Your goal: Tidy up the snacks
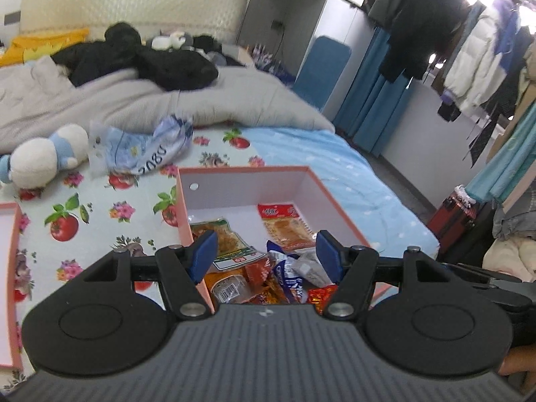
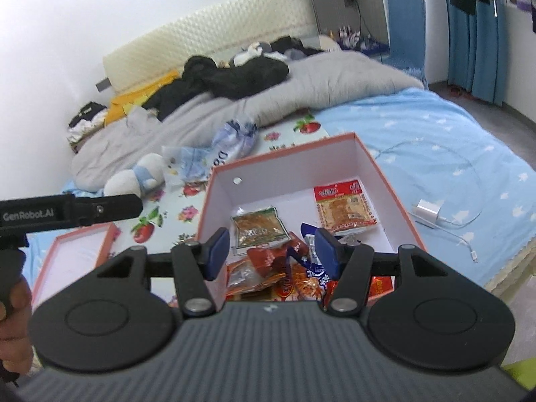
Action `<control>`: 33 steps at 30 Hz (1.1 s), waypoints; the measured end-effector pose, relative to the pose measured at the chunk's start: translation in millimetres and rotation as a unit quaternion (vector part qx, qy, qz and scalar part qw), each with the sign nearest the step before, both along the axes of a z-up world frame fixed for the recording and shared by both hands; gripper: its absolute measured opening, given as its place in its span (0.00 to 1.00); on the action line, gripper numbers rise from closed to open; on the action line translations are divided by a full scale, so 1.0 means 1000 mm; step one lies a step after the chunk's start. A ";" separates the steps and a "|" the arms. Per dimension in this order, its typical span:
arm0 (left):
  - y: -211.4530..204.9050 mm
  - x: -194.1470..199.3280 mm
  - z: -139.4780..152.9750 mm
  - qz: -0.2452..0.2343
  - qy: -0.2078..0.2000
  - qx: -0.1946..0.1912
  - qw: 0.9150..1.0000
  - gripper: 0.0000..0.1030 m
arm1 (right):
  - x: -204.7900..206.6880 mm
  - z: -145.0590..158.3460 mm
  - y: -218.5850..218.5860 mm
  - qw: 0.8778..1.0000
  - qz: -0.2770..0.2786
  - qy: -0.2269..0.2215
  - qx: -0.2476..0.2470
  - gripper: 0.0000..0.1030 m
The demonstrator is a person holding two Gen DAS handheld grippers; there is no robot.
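Note:
A pink box (image 1: 244, 171) (image 2: 284, 149) with a white inside lies open on the bed. Inside it, an orange-red packet (image 1: 284, 224) (image 2: 345, 206) lies flat at the far right and a green-brown packet (image 1: 224, 239) (image 2: 259, 229) lies further left. A heap of mixed snack packets (image 1: 268, 281) (image 2: 284, 274) fills the near end. My left gripper (image 1: 266, 251) hovers open above the heap with nothing between its blue pads. My right gripper (image 2: 273, 251) hangs over the same heap, also open with nothing in it.
The box lid (image 1: 10, 268) (image 2: 77, 251) lies to the left on the flowered sheet. Beyond the box lie a crumpled blue-white bag (image 1: 144, 147) (image 2: 217, 150) and a plush toy (image 1: 43, 154) (image 2: 137, 177). A white charger (image 2: 428, 212) with its cable lies right of the box. Grey duvet and dark clothes fill the far bed.

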State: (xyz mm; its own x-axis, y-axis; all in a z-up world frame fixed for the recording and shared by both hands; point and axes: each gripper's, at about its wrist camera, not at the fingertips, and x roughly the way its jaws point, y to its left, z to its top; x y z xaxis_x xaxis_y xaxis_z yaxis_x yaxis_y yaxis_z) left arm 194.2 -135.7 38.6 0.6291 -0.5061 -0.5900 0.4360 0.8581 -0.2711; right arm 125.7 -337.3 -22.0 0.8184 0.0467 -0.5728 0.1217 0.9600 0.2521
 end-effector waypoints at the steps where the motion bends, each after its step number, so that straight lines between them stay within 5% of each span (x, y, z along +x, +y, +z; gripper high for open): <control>1: 0.003 -0.008 0.005 0.001 -0.006 -0.001 1.000 0.68 | -0.007 0.004 0.002 1.000 -0.001 -0.005 0.001 0.57; 18: 0.042 -0.137 0.020 0.017 -0.041 -0.008 0.999 0.68 | -0.111 0.022 0.028 0.998 -0.007 -0.057 -0.020 0.57; 33: 0.055 -0.186 0.001 0.033 -0.052 0.006 0.998 0.68 | -0.151 0.005 0.046 0.997 -0.016 -0.071 -0.033 0.57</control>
